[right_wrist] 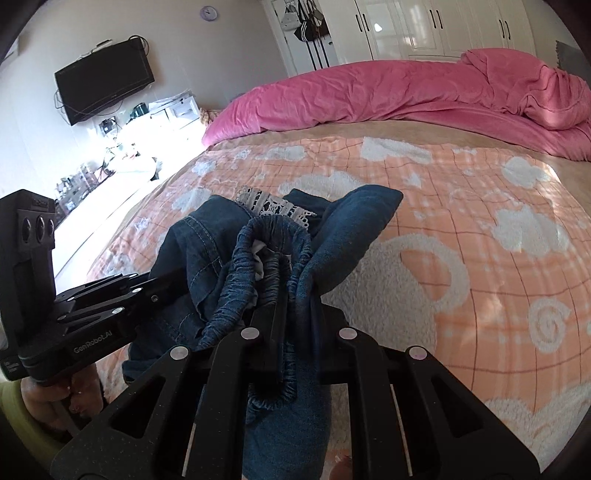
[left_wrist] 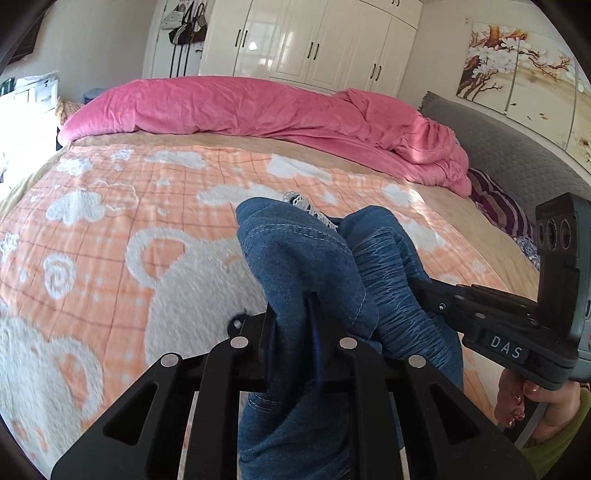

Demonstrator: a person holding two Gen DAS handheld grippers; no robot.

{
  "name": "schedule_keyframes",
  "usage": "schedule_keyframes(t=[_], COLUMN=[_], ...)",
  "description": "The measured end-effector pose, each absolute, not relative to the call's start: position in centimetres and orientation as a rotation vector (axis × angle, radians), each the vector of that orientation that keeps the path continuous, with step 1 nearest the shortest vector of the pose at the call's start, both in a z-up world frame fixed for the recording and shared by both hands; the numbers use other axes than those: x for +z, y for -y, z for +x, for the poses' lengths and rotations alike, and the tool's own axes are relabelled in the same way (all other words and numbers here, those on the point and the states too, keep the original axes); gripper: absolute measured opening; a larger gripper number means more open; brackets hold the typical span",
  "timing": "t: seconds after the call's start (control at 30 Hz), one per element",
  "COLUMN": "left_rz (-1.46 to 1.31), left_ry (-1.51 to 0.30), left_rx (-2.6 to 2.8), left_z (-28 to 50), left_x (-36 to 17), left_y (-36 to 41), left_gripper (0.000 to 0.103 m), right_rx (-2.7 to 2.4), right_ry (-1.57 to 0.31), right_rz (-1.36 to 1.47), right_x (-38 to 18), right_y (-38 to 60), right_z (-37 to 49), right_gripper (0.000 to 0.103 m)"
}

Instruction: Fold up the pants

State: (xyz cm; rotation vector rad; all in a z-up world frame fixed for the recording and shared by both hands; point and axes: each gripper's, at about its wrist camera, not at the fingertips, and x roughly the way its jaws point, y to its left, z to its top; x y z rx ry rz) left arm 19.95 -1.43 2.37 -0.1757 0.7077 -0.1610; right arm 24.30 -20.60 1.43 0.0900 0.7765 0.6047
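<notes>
Bedroom, seen from two wrist cameras. Largest: one bed under an orange checked blanket with white fleecy bears, hearts and clouds. Along its far side, one pink duvet, rumpled and heaped. Behind that, a white wardrobe with black handles. To the right in the left view, a grey padded headboard, a painting of blossom branches in three panels above it, and what may be one striped pillow, only partly visible. Bags hanging beside the wardrobe. In the right view, one black TV on the wall, one round clock higher up, and a cluttered shelf washed out by glare.

One pair of pants: blue denim, gathered elastic waistband, lighter stitching, a strip of white lace at the top. Bunched and raised above the blanket at the near side, hanging between two grippers.

Left gripper clamped shut on a fold of denim near a stitched seam. Right gripper clamped shut on the ruched waistband. Each gripper also visible side-on in the other's camera, close together, both biting the same bunch. Part of a hand below the right gripper's handle, with a yellow-green sleeve.
</notes>
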Motion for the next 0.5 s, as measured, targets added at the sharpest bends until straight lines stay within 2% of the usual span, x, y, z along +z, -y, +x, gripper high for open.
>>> schedule_keyframes(t=[0.3, 0.5], left_rz=[-0.17, -0.162], left_ry=[-0.746, -0.818], left_rx=[-0.118, -0.081], left_z=[24.3, 25.2], left_x=[-0.3, -2.7], left_y=[0.5, -0.2], left_gripper=[0.014, 0.016], right_rx=[0.575, 0.515], right_ry=[-0.844, -0.924], right_rz=[0.084, 0.082], right_x=[-1.4, -4.8], right_y=[19.4, 20.0], right_z=[28.8, 29.6], right_gripper=[0.006, 0.011])
